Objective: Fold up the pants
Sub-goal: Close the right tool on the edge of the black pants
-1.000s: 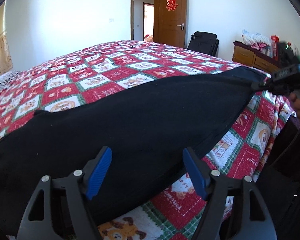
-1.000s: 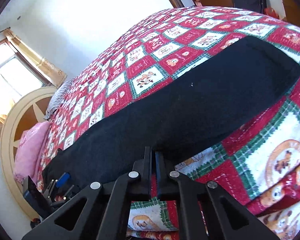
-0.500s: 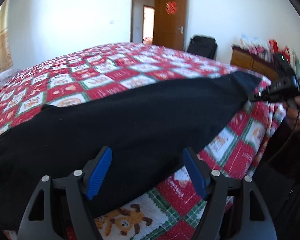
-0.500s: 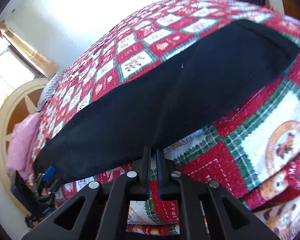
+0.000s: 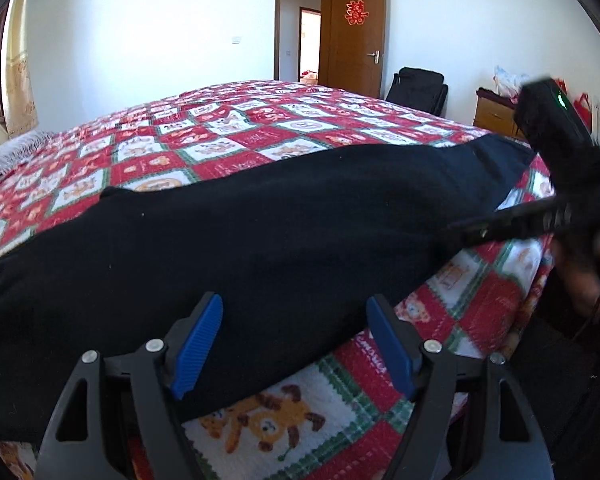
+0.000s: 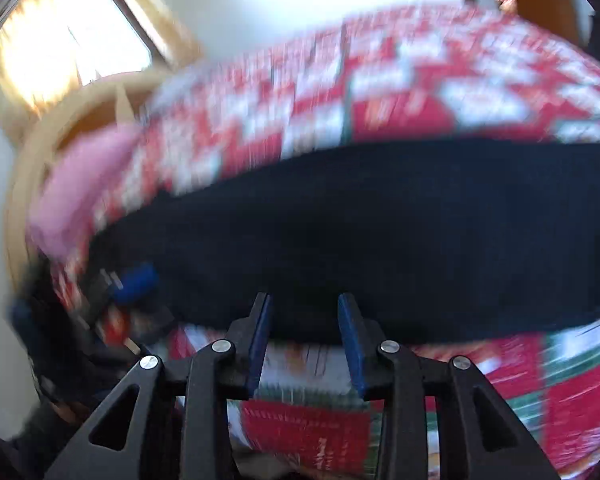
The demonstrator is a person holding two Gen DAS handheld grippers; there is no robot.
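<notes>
The black pants [image 5: 260, 232] lie stretched lengthwise along the near edge of the bed, on a red, white and green patchwork quilt [image 5: 228, 132]. The left gripper [image 5: 296, 340] hovers at the near hem of the cloth with its 2 blue-padded jaws spread wide, holding nothing; the dark fabric sits between and just beyond the tips. In the right wrist view, the right gripper [image 6: 304, 336] has its jaws partly apart, with the pants [image 6: 380, 232] just ahead of the tips and quilt showing in the gap. From the left wrist view the right gripper [image 5: 452, 236] reaches in from the right, its tip against the pants' near edge.

The right wrist view is heavily motion-blurred, so quilt pattern and contact with the cloth are hard to judge. The pants' left end is cut off in the left wrist view.
</notes>
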